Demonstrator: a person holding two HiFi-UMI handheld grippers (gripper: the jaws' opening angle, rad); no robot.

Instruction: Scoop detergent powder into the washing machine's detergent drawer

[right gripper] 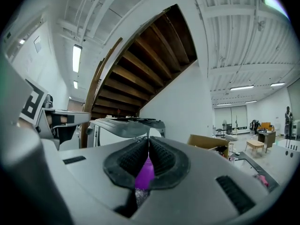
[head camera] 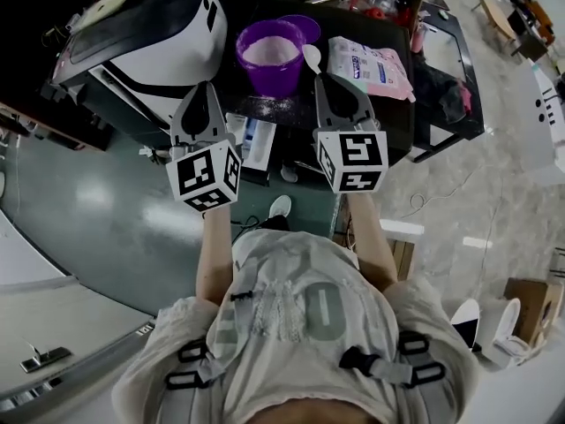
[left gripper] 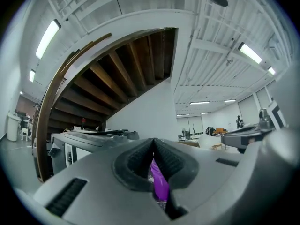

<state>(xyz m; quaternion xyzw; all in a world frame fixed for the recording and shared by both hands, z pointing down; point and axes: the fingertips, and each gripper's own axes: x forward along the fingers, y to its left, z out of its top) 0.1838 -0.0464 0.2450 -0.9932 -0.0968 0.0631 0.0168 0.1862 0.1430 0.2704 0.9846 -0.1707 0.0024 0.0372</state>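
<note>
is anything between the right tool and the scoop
Nothing visible. The scoop lies just ahead of the right tool, beside the tub, with only bare table between them. The tool's jaws are shut, so they would need to open first.

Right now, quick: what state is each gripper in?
Left gripper: closed, holding nothing; the purple in its gap is the purple tub beyond.
Right gripper: closed, holding nothing.
</note>
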